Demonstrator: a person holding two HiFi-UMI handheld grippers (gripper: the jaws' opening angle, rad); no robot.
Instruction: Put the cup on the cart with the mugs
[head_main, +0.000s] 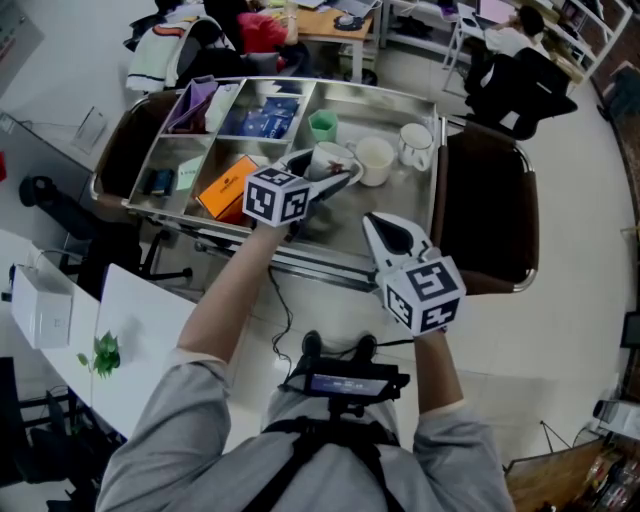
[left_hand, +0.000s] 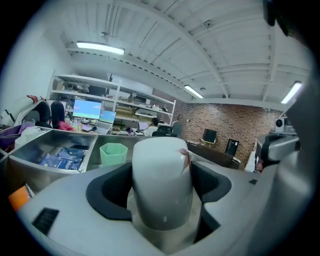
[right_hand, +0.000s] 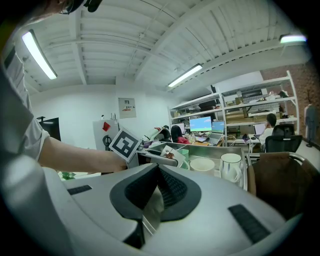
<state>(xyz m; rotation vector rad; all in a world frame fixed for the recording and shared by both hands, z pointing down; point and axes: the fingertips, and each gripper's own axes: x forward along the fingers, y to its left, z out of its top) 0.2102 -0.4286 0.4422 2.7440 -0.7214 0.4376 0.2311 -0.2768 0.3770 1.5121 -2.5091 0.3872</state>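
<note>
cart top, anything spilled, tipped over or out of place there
Nothing stands out. The mugs and the green cup stand upright on the cart, with no spill visible. The white cup looks upright in the left gripper, beside the mugs.

The cart (head_main: 405, 195) is of bare, shiny metal. The cup (left_hand: 160, 200) looks like smooth, glossy white ceramic. The left gripper (left_hand: 162, 170) has a matt grey plastic shell and black rubbery pads (left_hand: 107, 192).
</note>
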